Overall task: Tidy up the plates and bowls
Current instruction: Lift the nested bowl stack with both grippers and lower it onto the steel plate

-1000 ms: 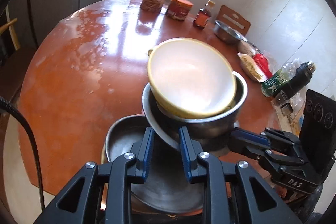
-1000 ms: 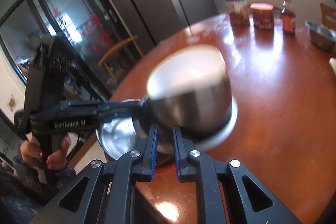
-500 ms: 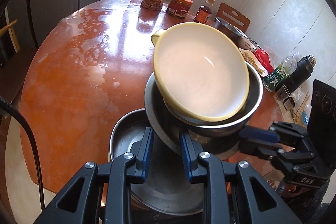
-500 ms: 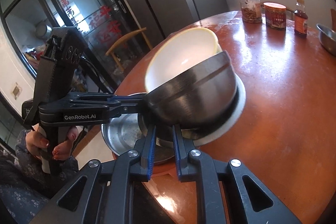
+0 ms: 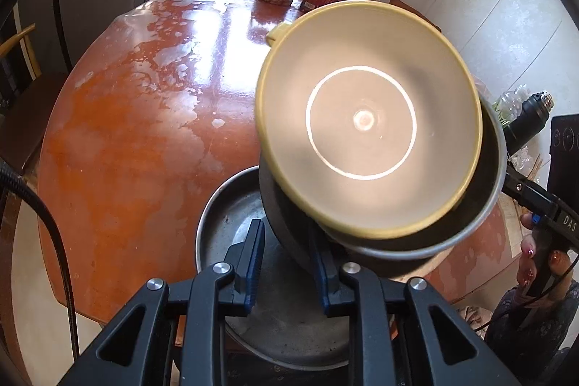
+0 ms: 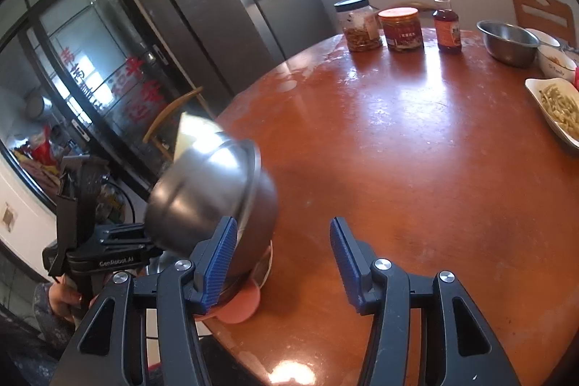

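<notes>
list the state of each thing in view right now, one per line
left gripper: shut on the steel bowl's rim
steel bowl: tipped steeply, over the steel pan
yellow bowl: nested in the steel bowl, empty
steel pan: flat on the table, empty
right gripper: open, jaws have just been opening, nothing between them
black-lid jar: upright, lid on
red-lid jar: upright, lid on
sauce bottle: upright, capped

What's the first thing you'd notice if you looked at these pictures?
A big yellow bowl sitting inside a steel bowl, both tipped steeply over a steel plate at the near table edge. The left tongs pinch the steel bowl's rim; the right tongs have just been opening, empty.
</notes>
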### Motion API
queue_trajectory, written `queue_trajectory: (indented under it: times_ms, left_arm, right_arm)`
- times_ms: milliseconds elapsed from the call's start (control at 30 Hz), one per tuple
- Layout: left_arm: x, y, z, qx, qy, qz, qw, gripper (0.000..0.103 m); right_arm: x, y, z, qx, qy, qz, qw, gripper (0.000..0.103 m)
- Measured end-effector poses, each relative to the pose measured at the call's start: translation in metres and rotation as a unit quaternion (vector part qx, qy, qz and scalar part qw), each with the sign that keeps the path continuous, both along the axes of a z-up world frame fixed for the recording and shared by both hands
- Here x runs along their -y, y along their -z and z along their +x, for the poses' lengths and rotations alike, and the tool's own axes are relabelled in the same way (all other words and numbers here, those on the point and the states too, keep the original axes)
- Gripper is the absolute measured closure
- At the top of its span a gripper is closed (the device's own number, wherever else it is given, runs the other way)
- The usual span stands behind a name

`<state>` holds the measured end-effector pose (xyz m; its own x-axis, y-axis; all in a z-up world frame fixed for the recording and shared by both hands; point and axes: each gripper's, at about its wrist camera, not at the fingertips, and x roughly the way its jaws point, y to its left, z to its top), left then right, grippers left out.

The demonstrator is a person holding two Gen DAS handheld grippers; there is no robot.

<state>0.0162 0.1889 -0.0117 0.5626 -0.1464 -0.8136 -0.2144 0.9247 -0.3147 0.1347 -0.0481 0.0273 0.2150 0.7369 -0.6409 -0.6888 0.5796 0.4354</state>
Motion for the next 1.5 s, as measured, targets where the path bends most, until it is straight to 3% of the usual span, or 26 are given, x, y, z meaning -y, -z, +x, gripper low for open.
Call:
queue_trajectory:
  times_ms: [167,233,433,833,1500]
  left_arm:
    - [-0.002,0.0,0.001,-0.002,0.0,-0.001,1.0,0.08]
    - [-0.002,-0.002,-0.001,0.0,0.0,-0.003,1.0,0.081]
    - [-0.006,-0.006,-0.006,0.003,-0.008,0.004,1.0,0.081]
    - [-0.023,-0.007,-0.021,0.003,-0.023,-0.003,0.9997,0.081]
    - [-0.027,-0.009,-0.037,0.019,-0.018,0.01,0.9996,0.081]
  right_arm:
    - [-0.011,0.003,0.001,-0.014,-0.013,0.011,1.0,0.051]
    - [-0.012,0.005,-0.003,-0.015,-0.017,0.003,1.0,0.065]
    - [-0.016,0.005,-0.019,-0.008,-0.037,-0.006,0.999,0.078]
    - [-0.039,0.007,-0.047,-0.009,-0.098,-0.016,0.995,0.078]
    - [-0.054,0.008,-0.061,-0.001,-0.128,-0.029,0.991,0.078]
